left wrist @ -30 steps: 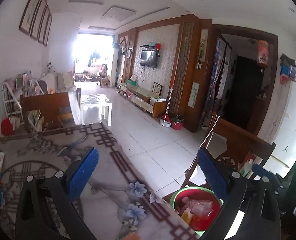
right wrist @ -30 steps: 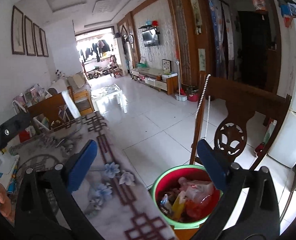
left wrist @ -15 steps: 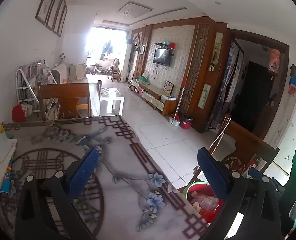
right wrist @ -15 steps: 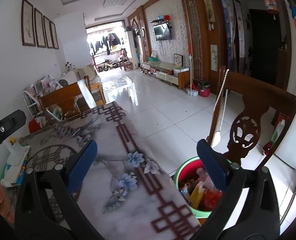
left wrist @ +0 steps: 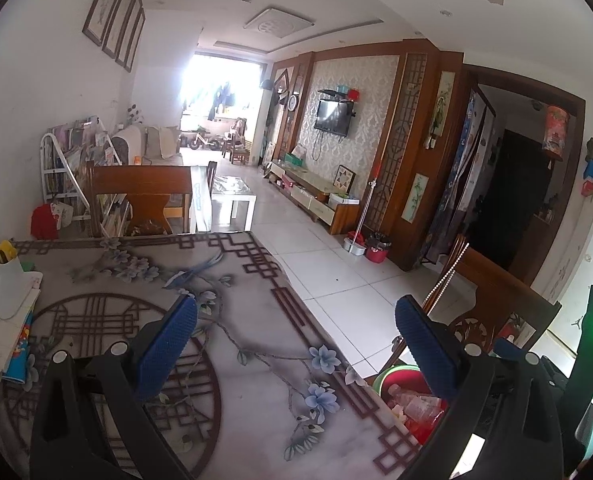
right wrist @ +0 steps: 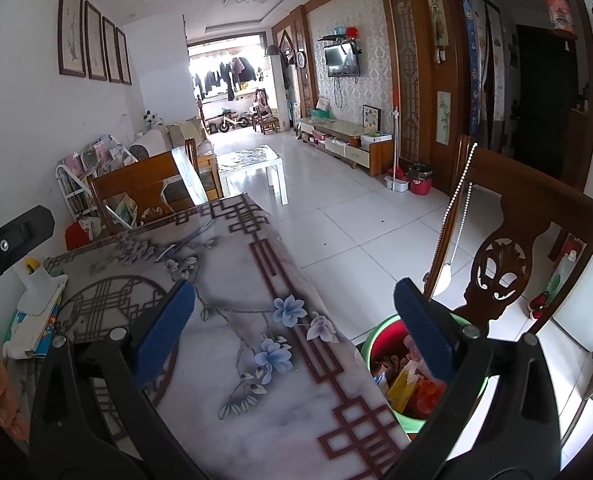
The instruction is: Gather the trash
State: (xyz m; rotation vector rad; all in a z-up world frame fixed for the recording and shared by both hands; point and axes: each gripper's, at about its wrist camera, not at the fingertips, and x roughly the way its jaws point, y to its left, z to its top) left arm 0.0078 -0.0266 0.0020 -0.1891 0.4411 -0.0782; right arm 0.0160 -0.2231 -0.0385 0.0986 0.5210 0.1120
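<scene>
A green-rimmed red bin (right wrist: 380, 344) full of wrappers and plastic trash stands on the floor beside the table's right edge; it also shows in the left wrist view (left wrist: 396, 376). My left gripper (left wrist: 296, 344) is open and empty above the patterned tablecloth (left wrist: 256, 360). My right gripper (right wrist: 294, 324) is open and empty over the table edge (right wrist: 348, 364), its right finger over the bin.
A wooden chair (right wrist: 508, 248) stands right behind the bin. A white lamp base on books (left wrist: 4, 292) sits at the table's left edge. Another wooden chair (left wrist: 144, 196) is at the far end. Beyond is white tiled floor (right wrist: 344, 216).
Both grippers have risen and pulled back left over the table. The bin now sits lower and further right in both views. Both stay open and empty.
</scene>
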